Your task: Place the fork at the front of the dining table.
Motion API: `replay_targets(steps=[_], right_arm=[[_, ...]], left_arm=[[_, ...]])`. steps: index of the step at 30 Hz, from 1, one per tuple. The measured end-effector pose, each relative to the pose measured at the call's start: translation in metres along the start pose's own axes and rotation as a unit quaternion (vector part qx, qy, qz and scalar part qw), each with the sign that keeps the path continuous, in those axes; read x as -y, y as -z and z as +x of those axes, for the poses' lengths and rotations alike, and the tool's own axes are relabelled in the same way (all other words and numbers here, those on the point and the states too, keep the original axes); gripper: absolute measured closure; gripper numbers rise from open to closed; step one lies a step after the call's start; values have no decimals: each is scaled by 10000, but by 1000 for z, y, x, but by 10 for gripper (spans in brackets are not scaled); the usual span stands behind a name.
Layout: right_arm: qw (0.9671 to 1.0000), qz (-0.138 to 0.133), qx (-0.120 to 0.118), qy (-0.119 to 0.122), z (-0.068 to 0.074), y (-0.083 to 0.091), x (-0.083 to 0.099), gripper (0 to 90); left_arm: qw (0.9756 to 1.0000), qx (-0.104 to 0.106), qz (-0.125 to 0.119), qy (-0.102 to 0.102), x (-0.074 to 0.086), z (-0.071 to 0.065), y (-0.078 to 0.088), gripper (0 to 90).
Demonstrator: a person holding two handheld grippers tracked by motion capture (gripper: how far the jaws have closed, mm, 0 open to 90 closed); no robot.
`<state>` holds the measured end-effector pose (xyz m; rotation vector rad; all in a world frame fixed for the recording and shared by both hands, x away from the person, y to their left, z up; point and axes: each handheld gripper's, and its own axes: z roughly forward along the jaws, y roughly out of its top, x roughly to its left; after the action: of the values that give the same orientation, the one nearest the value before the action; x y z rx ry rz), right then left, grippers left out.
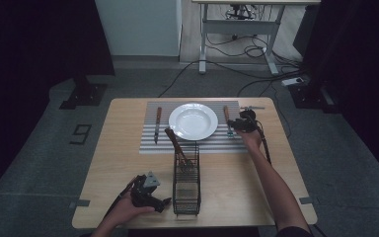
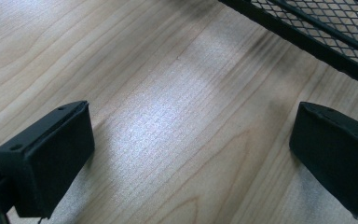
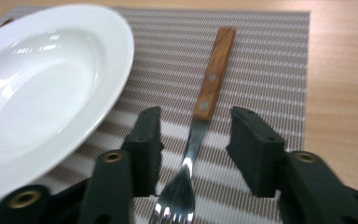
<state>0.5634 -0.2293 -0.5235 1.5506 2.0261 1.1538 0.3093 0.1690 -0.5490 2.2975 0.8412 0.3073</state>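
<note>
Fork (image 3: 200,140): wooden handle, lying on striped placemat (image 3: 261,60) right of white plate (image 3: 37,88), between my right claw's (image 3: 193,140) open jaws. My left claw (image 2: 191,149): open, above table (image 2: 168,93), beside wire basket (image 2: 326,28).

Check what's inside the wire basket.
The basket holds a wooden-handled utensil that leans out over its far end. Its head sits behind the mesh, too small to identify. Anything else is hard to make out.

One plate (image 1: 193,121), one placemat (image 1: 150,140), one fork (image 3: 205,100), one knife (image 1: 157,123), one wire basket (image 1: 186,190), two grippers.
</note>
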Motion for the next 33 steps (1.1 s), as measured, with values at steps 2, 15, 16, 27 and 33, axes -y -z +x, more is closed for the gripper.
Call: replay_targets(steps=[2, 15, 16, 27, 33], right_arm=[[9999, 63, -129, -12, -2, 2, 1, 491], [9988, -184, -427, 144, 9, 35, 11, 428], [9986, -169, -479, 160, 11, 38, 11, 421], [9938, -462, -921, 414, 37, 87, 26, 418], [9914, -552, -1069, 521, 48, 112, 40, 417]], left_arm=[[10000, 0, 0, 0, 0, 0, 0, 0], [10000, -25, -5, 21, 0, -1, 0, 0], [10000, -20, -3, 20, 0, -1, 0, 0], [10000, -23, -2, 21, 0, -1, 0, 0], [10000, -22, -2, 21, 0, -1, 0, 0]])
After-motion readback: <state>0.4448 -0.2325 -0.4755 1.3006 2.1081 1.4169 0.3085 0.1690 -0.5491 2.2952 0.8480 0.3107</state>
